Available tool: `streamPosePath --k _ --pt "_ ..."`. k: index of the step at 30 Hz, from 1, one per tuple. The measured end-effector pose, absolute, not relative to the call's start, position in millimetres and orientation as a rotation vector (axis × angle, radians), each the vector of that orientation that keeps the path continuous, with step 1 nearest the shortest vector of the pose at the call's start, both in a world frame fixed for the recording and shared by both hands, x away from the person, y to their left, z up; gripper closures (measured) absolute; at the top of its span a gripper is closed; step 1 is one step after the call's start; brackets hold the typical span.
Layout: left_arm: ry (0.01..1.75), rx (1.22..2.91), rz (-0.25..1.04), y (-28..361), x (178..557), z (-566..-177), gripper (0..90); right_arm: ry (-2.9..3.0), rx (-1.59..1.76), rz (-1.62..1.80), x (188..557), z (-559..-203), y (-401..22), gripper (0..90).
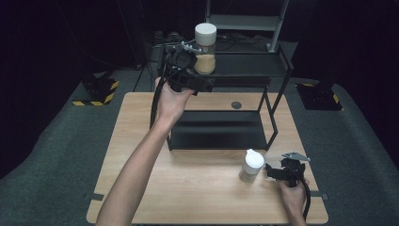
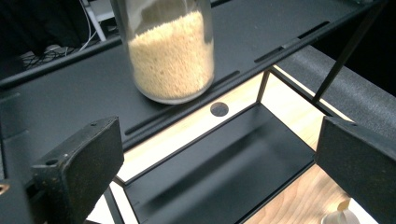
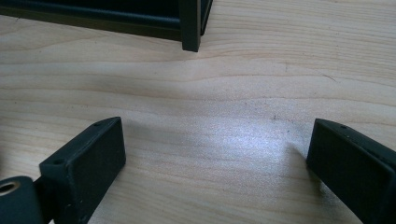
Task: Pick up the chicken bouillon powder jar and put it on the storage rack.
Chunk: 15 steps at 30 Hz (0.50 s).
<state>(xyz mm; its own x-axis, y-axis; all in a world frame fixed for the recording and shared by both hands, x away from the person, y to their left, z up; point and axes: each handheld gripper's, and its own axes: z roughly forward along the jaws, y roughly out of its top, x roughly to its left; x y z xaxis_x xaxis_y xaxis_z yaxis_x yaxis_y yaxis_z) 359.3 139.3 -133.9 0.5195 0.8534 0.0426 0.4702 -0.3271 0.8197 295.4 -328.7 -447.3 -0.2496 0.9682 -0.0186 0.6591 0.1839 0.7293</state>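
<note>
A tall clear jar [image 1: 205, 49] with a white lid, part full of tan grains, stands on the top shelf of a black metal rack [image 1: 244, 63]. My left gripper [image 1: 195, 70] is held up just left of it, open. In the left gripper view the jar [image 2: 170, 56] stands beyond the wide-apart jaws of that gripper [image 2: 219, 135], untouched. A small white-capped jar [image 1: 251, 165] stands on the wooden table [image 1: 197, 188] at the front right. My right gripper [image 1: 273, 172] sits just right of it, low and open. In the right gripper view the gripper [image 3: 215, 135] has only bare wood between its jaws.
The rack's lower shelf [image 1: 216, 129] is a bare black tray under the top one; its foot [image 3: 190, 28] shows in the right gripper view. A round hole [image 1: 236, 105] lies in the table behind it. Grey floor and yellow-black striped bases [image 1: 101, 92] surround the table.
</note>
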Motion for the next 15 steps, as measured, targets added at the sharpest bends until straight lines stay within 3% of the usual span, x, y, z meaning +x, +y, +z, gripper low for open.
streamPosePath --k 15 --pt "1.068 1.992 0.632 142.6 344.0 -168.3 1.4 1.982 1.521 0.84 295.4 -447.3 -328.7 3.8"
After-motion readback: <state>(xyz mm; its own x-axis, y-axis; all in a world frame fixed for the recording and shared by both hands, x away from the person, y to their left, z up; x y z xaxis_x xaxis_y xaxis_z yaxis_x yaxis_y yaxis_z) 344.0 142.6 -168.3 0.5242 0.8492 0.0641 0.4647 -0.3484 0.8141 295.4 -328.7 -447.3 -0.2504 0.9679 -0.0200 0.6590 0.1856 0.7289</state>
